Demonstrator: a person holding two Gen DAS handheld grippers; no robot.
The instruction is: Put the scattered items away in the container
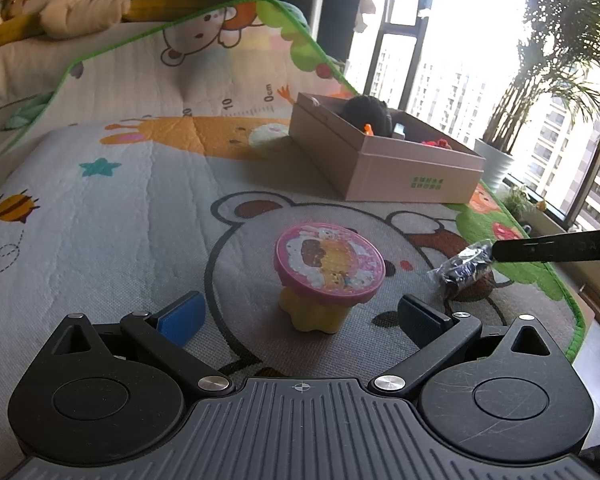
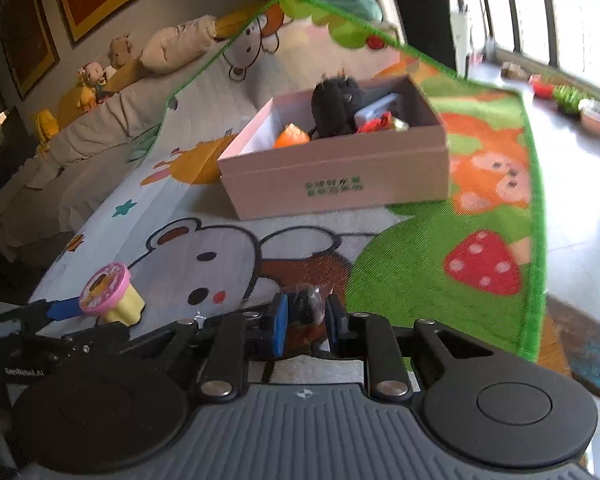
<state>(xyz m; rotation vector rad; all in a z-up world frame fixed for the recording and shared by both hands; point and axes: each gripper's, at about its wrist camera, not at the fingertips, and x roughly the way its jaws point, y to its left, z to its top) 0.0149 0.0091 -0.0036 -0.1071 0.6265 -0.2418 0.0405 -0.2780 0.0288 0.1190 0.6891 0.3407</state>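
Tall windows with high-rise blocks and a potted palm behind them light the room, and a sofa with soft toys runs along the wall. Spread over the floor and up against that sofa is a cartoon play mat with bears, a bee and a green edge. On the mat stands the pink cardboard box, open at the top, already holding a black plush toy, an orange piece and some small red bits. Nearer to me, upright on the printed bear's face, is a toy with a pink round lid on a yellow base. My left hand-held gripper has its jaws spread wide on either side of that toy, the pads not touching it. My right hand-held gripper is closed tight on a small dark item in a clear wrapper, just off the mat, well short of the box.
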